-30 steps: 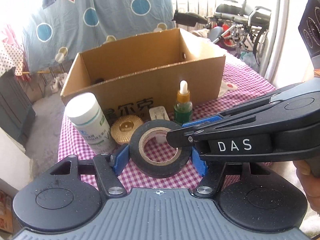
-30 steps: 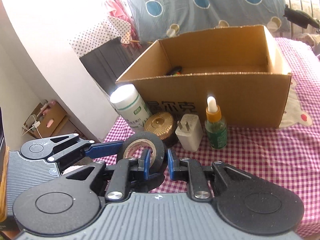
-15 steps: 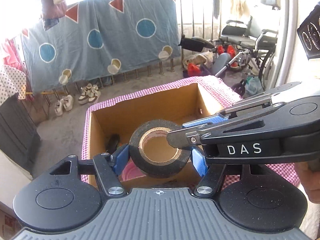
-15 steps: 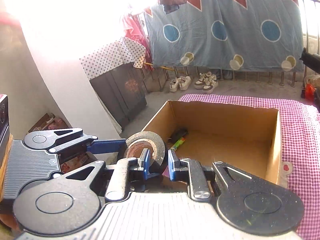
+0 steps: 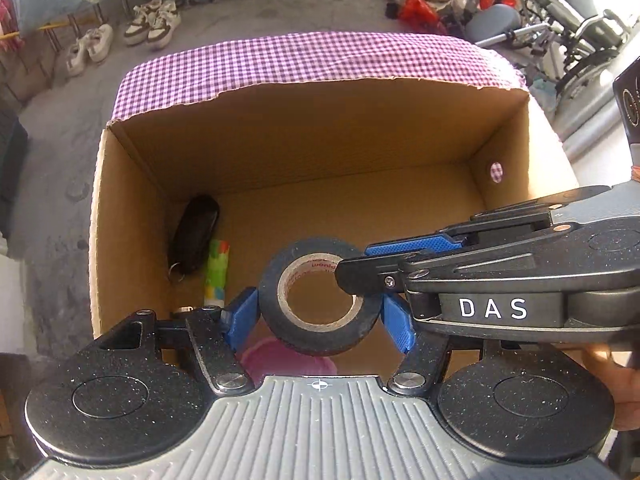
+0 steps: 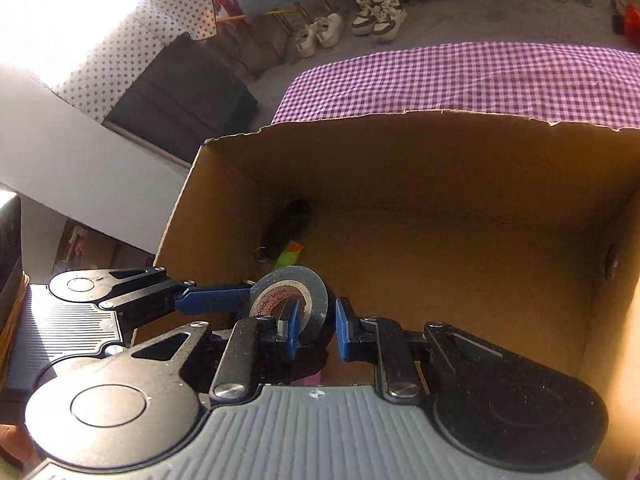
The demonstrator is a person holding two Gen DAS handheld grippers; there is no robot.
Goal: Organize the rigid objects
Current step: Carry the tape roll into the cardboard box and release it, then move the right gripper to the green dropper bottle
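Observation:
A black roll of tape [image 5: 320,332] hangs over the inside of the open cardboard box [image 5: 304,148]. My left gripper [image 5: 318,318] has its blue fingers on the roll's two outer sides. My right gripper [image 6: 316,330] comes in from the right; one finger passes through the roll's hole and the other lies outside its wall. In the right wrist view the tape [image 6: 316,292] sits between those blue fingers above the box [image 6: 460,172]. Both grippers hold the roll.
On the box floor at the left lie a black key fob [image 5: 194,236] and a green patterned lighter [image 5: 217,272]. Something pink [image 5: 288,360] shows under the tape. The box stands on a purple checked tablecloth [image 5: 304,56]. Shoes and a wheelchair are on the floor beyond.
Both grippers lifted the tape off the table, carried it over the box's front wall and tilted down into the box. The bottles and charger have left the view.

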